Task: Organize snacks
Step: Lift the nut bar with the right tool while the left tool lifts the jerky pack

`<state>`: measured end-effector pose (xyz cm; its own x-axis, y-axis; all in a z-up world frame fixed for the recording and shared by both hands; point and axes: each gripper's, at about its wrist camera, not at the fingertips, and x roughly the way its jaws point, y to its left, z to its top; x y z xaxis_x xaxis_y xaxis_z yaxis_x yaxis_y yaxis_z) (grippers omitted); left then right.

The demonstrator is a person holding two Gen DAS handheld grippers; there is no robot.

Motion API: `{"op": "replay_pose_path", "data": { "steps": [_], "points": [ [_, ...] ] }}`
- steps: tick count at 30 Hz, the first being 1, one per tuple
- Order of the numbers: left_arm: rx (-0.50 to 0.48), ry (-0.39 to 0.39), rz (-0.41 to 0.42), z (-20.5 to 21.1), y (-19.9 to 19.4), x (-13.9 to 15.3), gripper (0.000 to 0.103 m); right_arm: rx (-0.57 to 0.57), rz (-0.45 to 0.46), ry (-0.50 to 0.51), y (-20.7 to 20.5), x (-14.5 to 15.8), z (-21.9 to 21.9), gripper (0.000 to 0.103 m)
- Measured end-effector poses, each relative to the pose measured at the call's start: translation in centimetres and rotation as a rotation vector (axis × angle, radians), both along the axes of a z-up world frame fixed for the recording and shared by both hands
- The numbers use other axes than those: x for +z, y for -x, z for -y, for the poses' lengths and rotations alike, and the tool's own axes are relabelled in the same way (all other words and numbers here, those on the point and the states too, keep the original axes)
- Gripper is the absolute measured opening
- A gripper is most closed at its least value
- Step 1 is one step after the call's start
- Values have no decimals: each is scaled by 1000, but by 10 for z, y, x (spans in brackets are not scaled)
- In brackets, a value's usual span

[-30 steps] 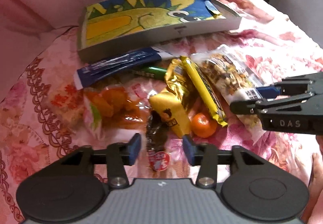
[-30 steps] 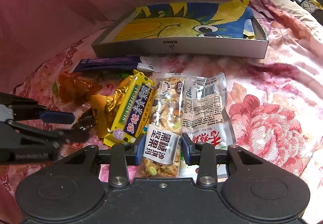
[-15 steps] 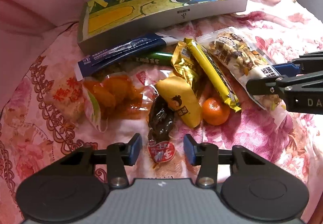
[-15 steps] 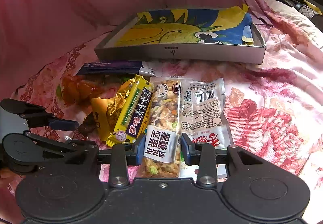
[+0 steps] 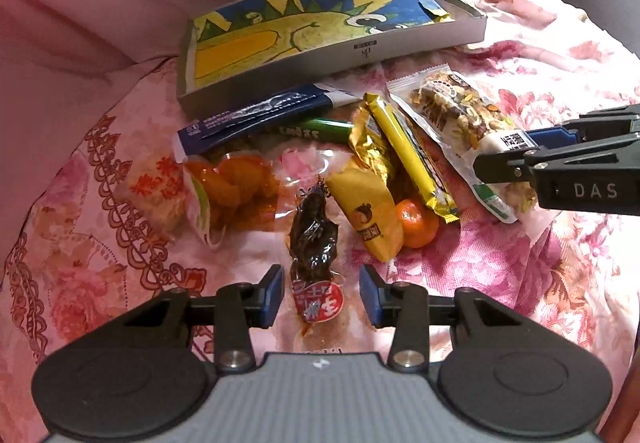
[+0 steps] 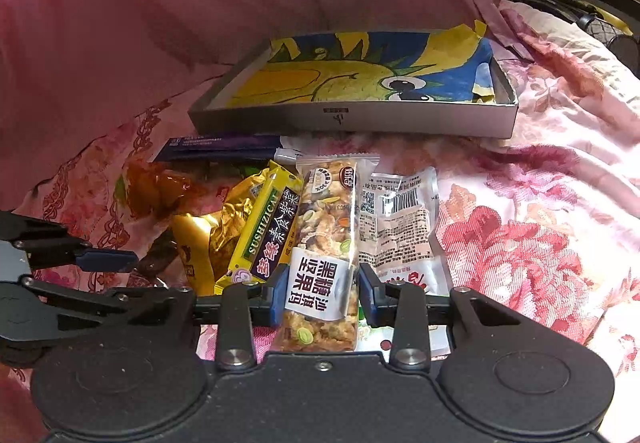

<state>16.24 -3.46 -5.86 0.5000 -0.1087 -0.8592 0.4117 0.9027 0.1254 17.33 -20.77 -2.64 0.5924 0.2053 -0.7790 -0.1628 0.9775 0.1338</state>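
Black grippers, blue-padded fingers [image 5: 273, 295].

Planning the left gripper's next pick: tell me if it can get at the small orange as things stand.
Probably not cleanly. The left gripper is open around the dark snack packet, and the small orange lies wedged between the yellow cake packet and the yellow bar.

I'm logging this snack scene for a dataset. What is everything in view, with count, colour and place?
Tray: 1, grey, yellow-blue liner, behind snacks.
Blue sachet: 1, before tray.
Green stick: 1, under sachet.
Orange pack: 1, left.
Rice cake: 1, pale, far left.
Dark pack: 1, brown, centre front.
Yellow pack: 1, centre.
Gold wrapper: 1, mid.
Yellow bar: 1, beside nut bar.
Tangerine: 1, orange.
Nut bar: 1, clear.
White pouch: 1, right.
Bedspread: 1, pink floral.
Left hand-held gripper: open around dark pack.
Right hand-held gripper: astride nut bar.
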Motion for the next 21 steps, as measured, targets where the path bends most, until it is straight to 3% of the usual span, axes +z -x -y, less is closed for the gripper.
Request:
{"op": "replay_pose_path", "data": {
  "steps": [21],
  "points": [
    [34, 34, 133, 1, 28, 33, 45, 10, 96, -24, 10, 18, 0, 38]
  ]
}}
